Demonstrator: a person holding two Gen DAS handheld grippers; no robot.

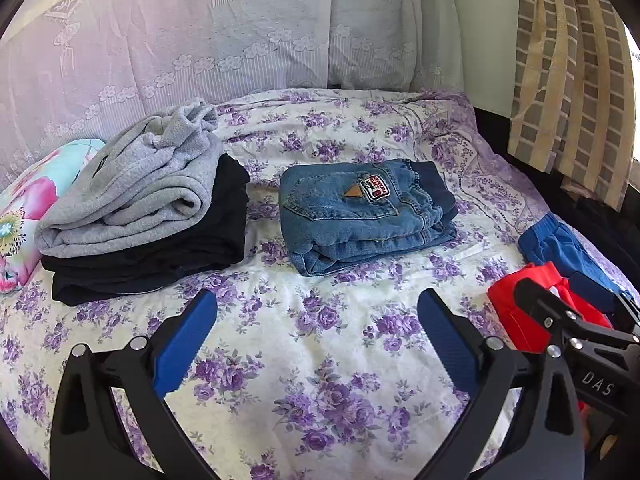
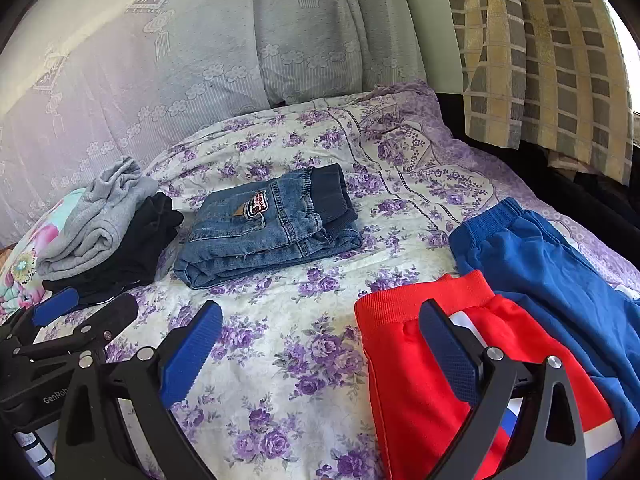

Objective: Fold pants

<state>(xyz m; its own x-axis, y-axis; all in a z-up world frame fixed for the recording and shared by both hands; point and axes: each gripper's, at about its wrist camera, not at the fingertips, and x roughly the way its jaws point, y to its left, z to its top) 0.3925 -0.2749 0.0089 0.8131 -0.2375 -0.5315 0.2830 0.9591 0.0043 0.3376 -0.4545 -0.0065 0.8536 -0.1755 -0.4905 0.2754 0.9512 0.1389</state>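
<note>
Folded blue jeans (image 1: 360,216) lie in the middle of the floral bed sheet (image 1: 304,328); they also show in the right wrist view (image 2: 264,228). Red pants (image 2: 424,364) with a white and blue stripe lie unfolded at the right, next to blue pants (image 2: 560,280). My left gripper (image 1: 316,332) is open and empty above bare sheet, in front of the jeans. My right gripper (image 2: 320,344) is open and empty, its right finger (image 2: 448,352) over the red pants' waistband. The right gripper also shows in the left wrist view (image 1: 568,304), over the red pants (image 1: 516,312).
A stack of folded grey pants (image 1: 132,200) on black pants (image 1: 160,252) sits at the left, beside a flowered pillow (image 1: 24,216). Lace-covered pillows (image 1: 240,32) stand at the back. A checked curtain (image 1: 568,60) hangs at the right, past the bed's edge.
</note>
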